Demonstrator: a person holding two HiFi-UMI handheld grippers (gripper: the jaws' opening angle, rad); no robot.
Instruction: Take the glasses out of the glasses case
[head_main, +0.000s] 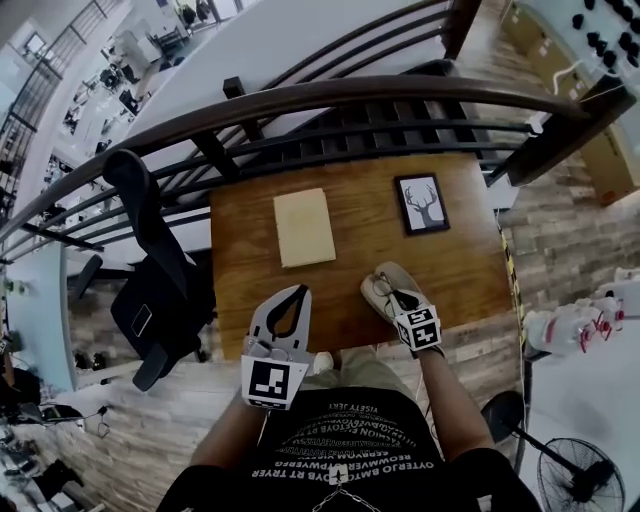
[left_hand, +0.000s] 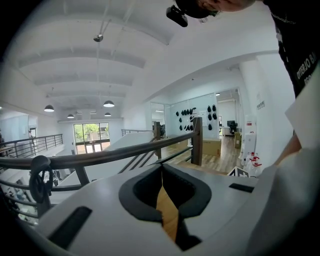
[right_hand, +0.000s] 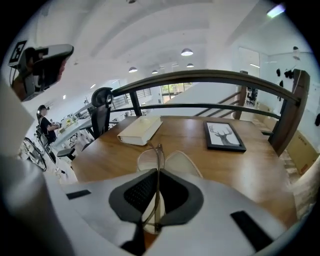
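Right gripper (right_hand: 158, 175) jaws clamp glasses (right_hand: 158, 155) over glasses case (right_hand: 182, 162).

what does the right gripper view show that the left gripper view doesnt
Only the right gripper view: the glasses pinched in the right gripper's jaws, the open glasses case below, a book and a framed deer picture. Only the left gripper view: the head camera overhead and white bottles on the floor. Both: the wooden table, the dark railing and the left gripper.

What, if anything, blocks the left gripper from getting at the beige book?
Likely yes, it can: only bare table lies between the left gripper and the book; the right gripper, with the glasses, is off to one side.
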